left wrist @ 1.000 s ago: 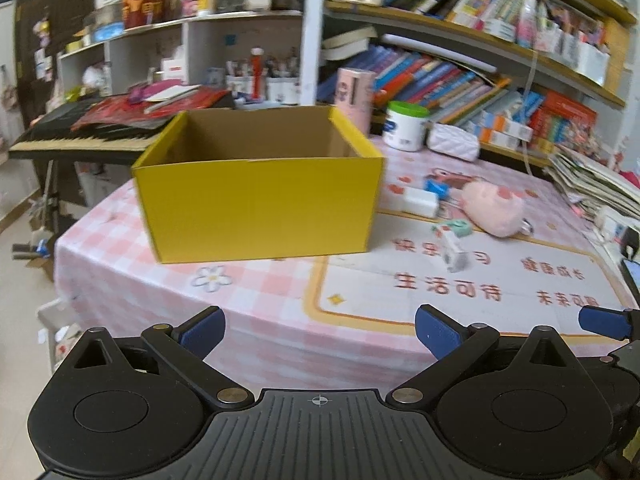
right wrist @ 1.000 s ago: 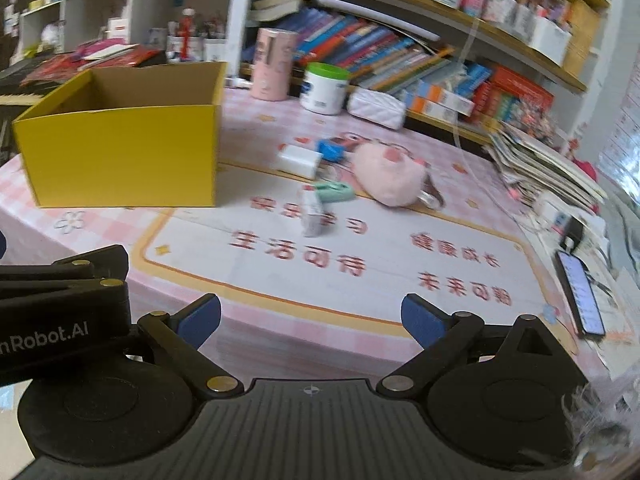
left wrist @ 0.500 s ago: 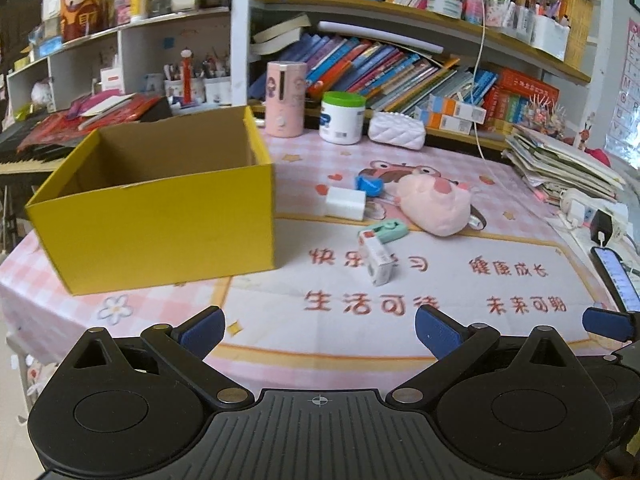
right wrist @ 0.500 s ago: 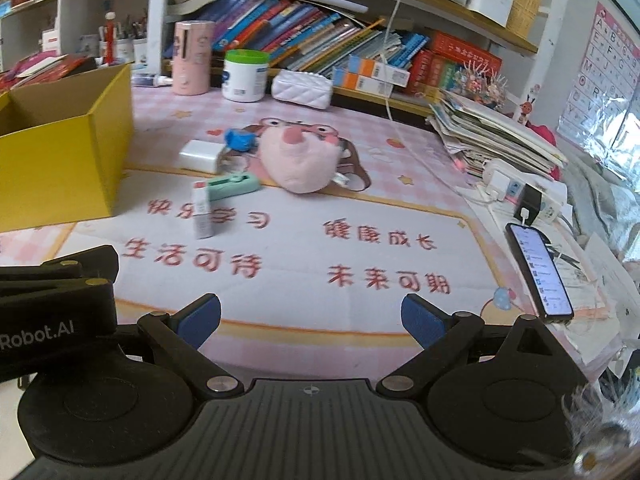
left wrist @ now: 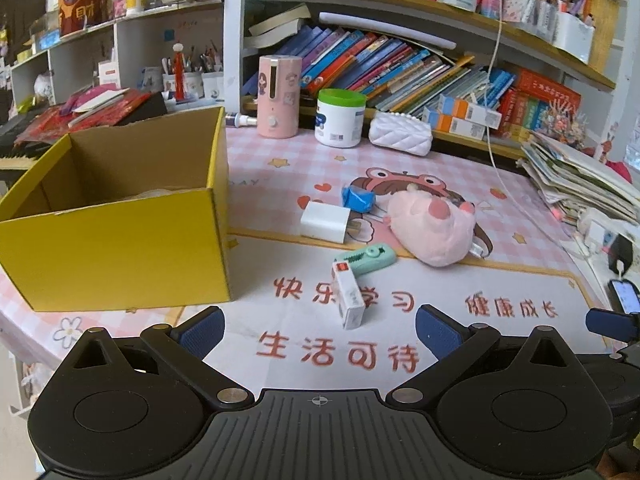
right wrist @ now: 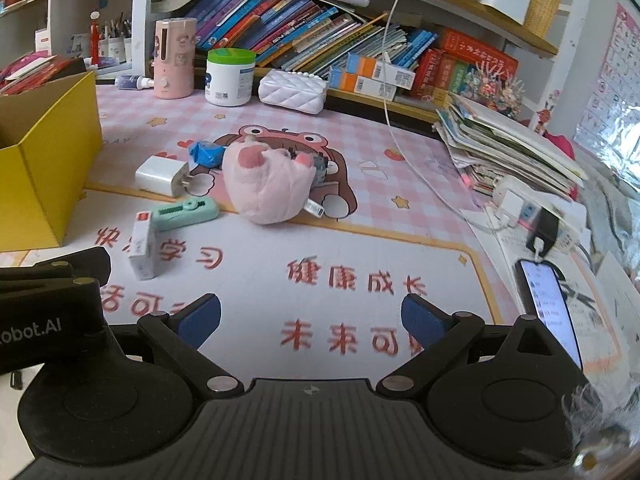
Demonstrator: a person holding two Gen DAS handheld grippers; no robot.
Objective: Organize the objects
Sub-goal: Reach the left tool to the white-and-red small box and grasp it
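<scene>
A yellow cardboard box [left wrist: 120,244] stands open at the left of the table; it also shows in the right wrist view [right wrist: 48,160]. Loose items lie to its right: a small white carton [left wrist: 349,300], a mint green cutter [left wrist: 366,258], a white charger [left wrist: 325,222], a blue wrapper [left wrist: 357,198] and a pink plush toy [left wrist: 434,226]. My left gripper [left wrist: 318,330] is open and empty, just short of the white carton. My right gripper [right wrist: 310,318] is open and empty over the mat, with the plush toy [right wrist: 268,186] ahead.
A pink cylinder [left wrist: 279,96], a green-lidded white jar [left wrist: 340,118] and a white quilted pouch [left wrist: 400,138] stand at the back by the bookshelf. Stacked papers [right wrist: 508,148], a power strip [right wrist: 532,210] and a phone [right wrist: 548,308] lie at the right.
Both grippers have swung right and moved forward towards the loose items; the yellow box has slid to the left of both views. Both stay open.
</scene>
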